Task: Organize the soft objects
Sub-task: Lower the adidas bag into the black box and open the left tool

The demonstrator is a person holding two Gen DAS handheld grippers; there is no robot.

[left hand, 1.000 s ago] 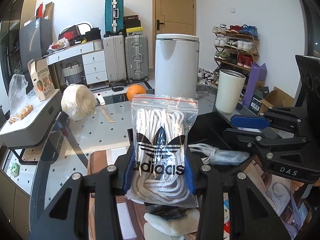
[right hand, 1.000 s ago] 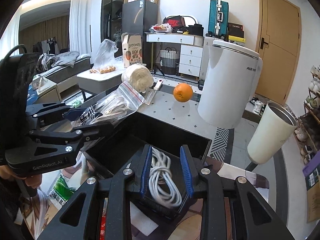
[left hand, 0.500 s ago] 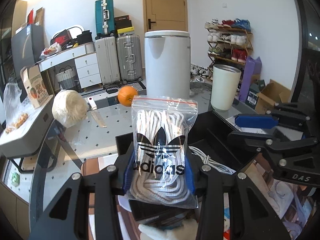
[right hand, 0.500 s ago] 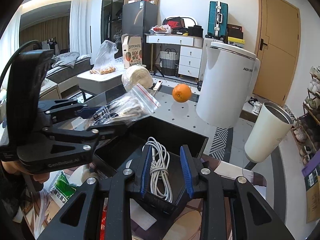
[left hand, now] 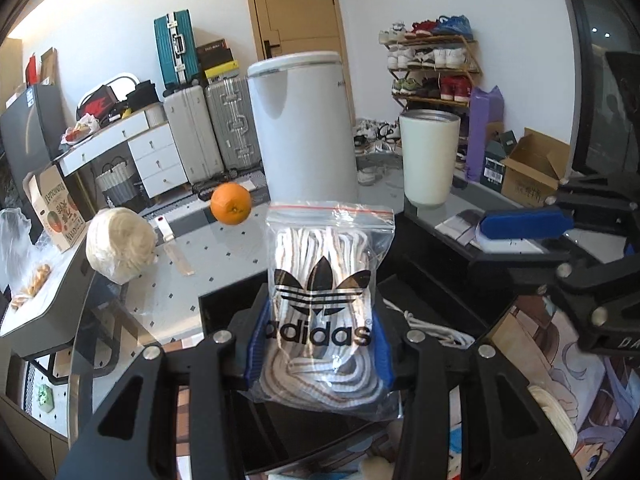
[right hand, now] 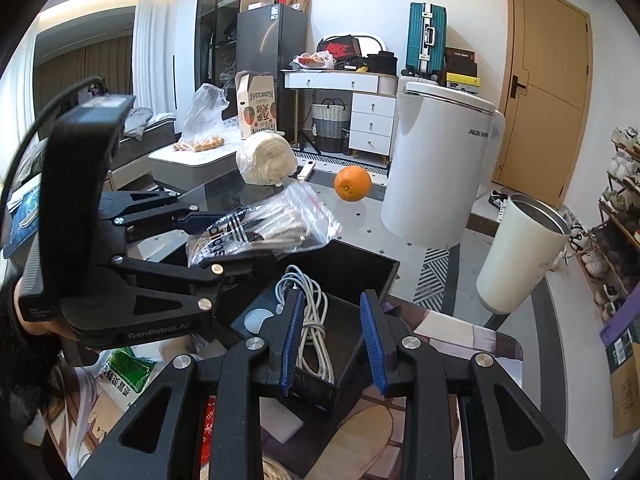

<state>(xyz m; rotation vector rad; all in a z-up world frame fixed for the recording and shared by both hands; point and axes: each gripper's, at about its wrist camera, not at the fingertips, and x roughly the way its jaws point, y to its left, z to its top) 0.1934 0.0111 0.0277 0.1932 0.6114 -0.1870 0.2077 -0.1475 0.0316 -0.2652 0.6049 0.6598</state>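
The left gripper [left hand: 320, 350] is clamped low on the slippery, squashy bag of laces [left hand: 326, 304] above the black box [right hand: 352, 276] (best held mid-bundle), while the right gripper [right hand: 330, 338] hangs open, empty, over the cable [right hand: 310, 316].

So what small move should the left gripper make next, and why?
Probably lower the clear zip bag of white laces into the black open box and release. The left gripper grips the bag above the box, where the white coiled cable already lies; the right gripper is open.
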